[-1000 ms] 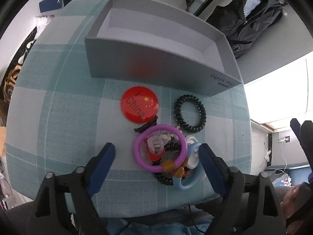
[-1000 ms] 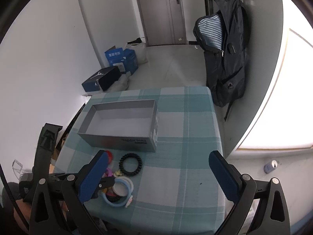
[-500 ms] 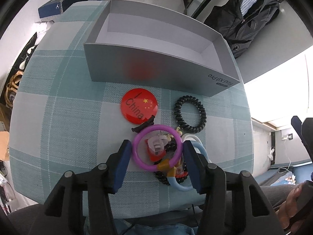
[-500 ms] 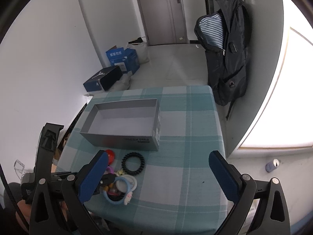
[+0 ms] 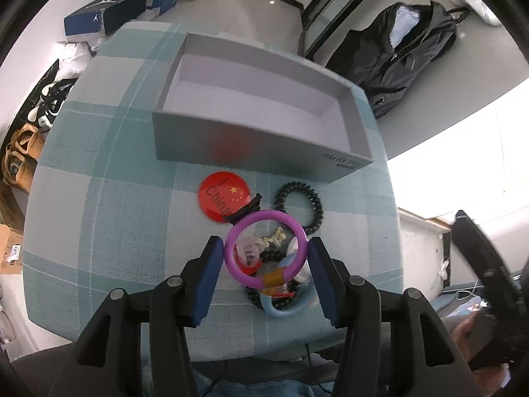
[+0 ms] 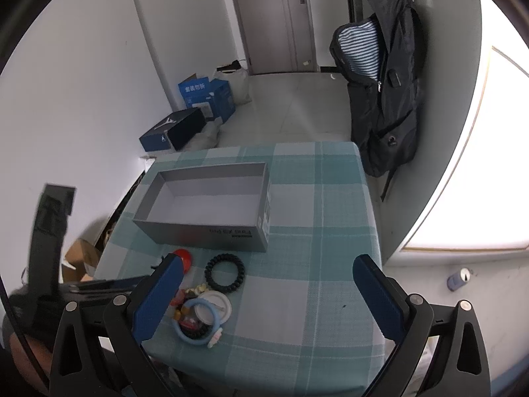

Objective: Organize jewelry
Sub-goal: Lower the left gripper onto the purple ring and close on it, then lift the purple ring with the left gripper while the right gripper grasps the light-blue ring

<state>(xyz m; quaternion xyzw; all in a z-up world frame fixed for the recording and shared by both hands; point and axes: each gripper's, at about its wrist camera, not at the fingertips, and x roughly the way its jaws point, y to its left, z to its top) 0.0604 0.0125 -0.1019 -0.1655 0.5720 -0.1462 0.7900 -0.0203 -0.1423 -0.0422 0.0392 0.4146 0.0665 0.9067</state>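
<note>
The grey box (image 5: 261,139) stands empty beyond the pile. The left gripper (image 5: 263,258) clamps the purple bangle (image 5: 264,248) edgewise; its round rim may squirt free, or snag the black bead string (image 5: 254,296) beneath. The right gripper (image 6: 267,292) hangs wide apart, holding nothing.

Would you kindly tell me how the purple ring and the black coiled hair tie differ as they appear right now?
The purple ring is smooth and glossy; the black hair tie is a ridged coil. The ring sits between the pads of the left tool, over the heap of trinkets; the hair tie lies alone, flat on the checked cloth, nearer the grey box. The ring bears an amber band; the tie is plain. Both are closed loops.
</note>
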